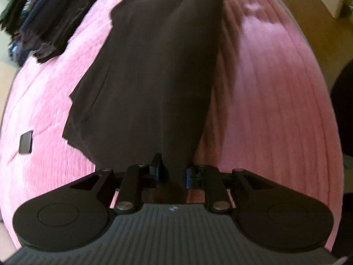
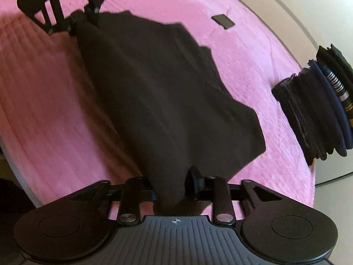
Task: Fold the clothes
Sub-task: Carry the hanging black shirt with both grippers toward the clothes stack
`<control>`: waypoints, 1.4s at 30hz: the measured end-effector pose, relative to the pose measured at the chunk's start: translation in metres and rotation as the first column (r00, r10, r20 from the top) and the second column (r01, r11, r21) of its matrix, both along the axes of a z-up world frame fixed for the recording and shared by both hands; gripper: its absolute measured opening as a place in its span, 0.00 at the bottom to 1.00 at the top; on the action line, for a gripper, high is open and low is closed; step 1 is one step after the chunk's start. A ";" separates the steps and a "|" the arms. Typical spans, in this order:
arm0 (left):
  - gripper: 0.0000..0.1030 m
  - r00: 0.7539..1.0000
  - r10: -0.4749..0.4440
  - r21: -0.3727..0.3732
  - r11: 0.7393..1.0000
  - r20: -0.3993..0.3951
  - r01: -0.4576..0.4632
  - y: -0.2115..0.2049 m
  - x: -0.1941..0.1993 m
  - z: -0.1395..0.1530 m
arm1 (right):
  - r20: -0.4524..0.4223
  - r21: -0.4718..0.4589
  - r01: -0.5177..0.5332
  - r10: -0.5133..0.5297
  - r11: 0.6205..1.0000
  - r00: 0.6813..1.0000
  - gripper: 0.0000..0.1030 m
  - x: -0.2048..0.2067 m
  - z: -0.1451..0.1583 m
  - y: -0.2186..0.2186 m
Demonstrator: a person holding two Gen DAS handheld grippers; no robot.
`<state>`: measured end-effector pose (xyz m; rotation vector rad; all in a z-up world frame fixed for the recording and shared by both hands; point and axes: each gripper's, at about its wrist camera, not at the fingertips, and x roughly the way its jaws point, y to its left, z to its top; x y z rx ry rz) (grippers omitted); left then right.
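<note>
Black cloth, a garment [image 2: 158, 92], hangs bunched between your two grippers above the pink blanket [image 2: 55, 110]; your left gripper [image 1: 173, 172] and right gripper [image 2: 169, 187] each pinch one end, its lower folds draping toward the middle.

Left hand-held gripper [image 1: 174, 172]: matte black plastic, ribbed dark grey body plate at 6 o'clock, small pale cross mark at plate's top centre. Two round black discs at 7 and 5 o'clock, each with shallow circular recess. Two black link bars, silver round-head screws at lower ends. Blue edging on fingers [image 1: 157, 165].

Right hand-held gripper [image 2: 171, 185]: same build; ribbed plate, white crosshair mark, silver screws on link bars, triangular cut-outs in outer arms, blue trim on fingers [image 2: 195, 180].
</note>
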<state>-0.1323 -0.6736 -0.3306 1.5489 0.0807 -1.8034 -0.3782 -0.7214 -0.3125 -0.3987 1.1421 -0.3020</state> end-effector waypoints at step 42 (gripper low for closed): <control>0.12 0.995 -0.021 -0.031 0.999 0.095 0.024 -0.033 -0.025 0.168 | 0.009 0.061 -0.038 0.038 0.997 0.999 0.15 0.004 0.178 -0.029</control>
